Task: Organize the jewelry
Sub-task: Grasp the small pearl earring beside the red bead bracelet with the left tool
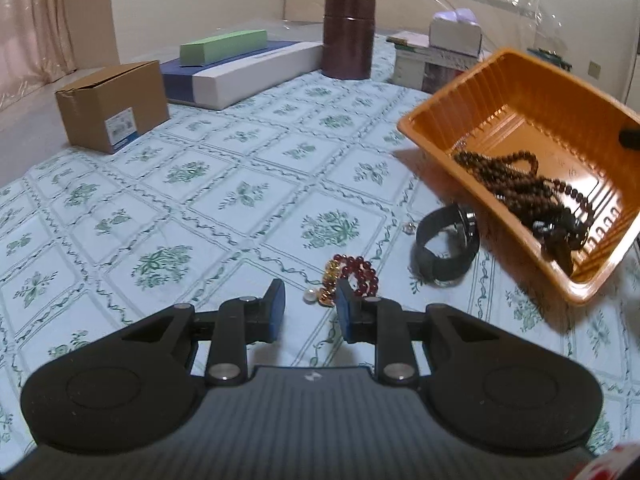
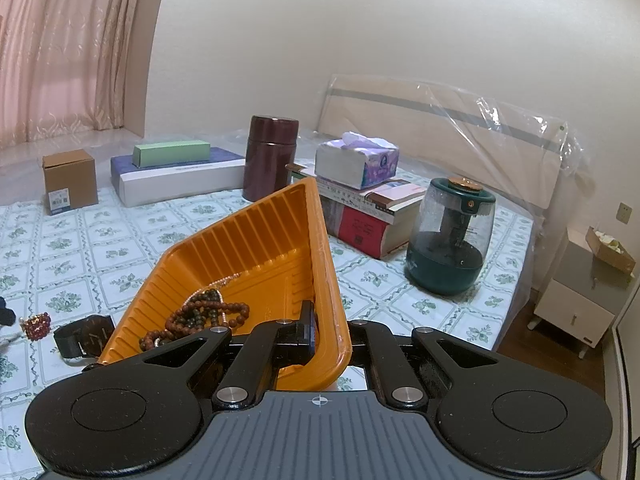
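An orange tray [image 1: 448,108] is tilted, one side lifted off the cloth, with brown bead strands [image 1: 516,184] slid to its low side. My right gripper [image 2: 326,328] is shut on the tray's wall [image 2: 328,280], one finger inside and one outside. The beads also show in the right wrist view [image 2: 200,312]. My left gripper [image 1: 310,300] is open and empty, low over the cloth, just short of a red and gold bead bracelet [image 1: 354,276] and a pearl [image 1: 309,295]. A black watch [image 1: 446,244] lies beside the tray and also shows in the right wrist view [image 2: 82,338].
On the flowered cloth [image 1: 200,184] stand a cardboard box [image 1: 112,104], a white and blue box [image 1: 240,72] with a green box [image 1: 222,46] on it, a dark brown canister [image 1: 347,36], stacked books [image 2: 372,216] with a tissue box [image 2: 356,160], and a green humidifier [image 2: 450,236].
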### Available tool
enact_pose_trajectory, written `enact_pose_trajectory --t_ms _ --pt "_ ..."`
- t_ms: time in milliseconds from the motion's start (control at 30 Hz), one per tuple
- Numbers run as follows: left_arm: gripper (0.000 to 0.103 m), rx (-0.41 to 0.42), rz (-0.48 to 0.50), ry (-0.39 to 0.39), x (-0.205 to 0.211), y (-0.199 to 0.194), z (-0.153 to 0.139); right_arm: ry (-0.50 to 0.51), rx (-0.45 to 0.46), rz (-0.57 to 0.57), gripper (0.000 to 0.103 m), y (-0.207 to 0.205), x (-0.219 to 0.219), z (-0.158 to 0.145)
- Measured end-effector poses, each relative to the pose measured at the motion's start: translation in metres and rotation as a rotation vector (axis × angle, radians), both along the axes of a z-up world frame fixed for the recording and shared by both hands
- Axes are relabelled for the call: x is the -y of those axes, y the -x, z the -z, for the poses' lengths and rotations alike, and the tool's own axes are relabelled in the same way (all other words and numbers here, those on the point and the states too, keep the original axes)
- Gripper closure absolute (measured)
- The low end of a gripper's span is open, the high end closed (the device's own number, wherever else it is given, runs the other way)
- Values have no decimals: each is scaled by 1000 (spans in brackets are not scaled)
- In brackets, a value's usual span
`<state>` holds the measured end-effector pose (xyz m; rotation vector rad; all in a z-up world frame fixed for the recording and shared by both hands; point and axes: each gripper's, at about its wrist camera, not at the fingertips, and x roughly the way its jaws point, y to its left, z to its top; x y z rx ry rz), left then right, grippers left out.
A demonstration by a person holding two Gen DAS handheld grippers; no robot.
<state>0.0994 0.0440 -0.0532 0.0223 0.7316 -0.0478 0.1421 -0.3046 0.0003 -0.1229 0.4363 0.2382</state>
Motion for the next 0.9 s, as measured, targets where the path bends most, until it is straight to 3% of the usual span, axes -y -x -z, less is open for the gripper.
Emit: enact_pose_trajectory --t_ms 567,900 --pt "85 1 64 -77 2 -14 11 6 -4 6 97 0 5 3" --pt "85 -4 92 -45 -2 -25 14 10 -4 7 97 0 4 3"
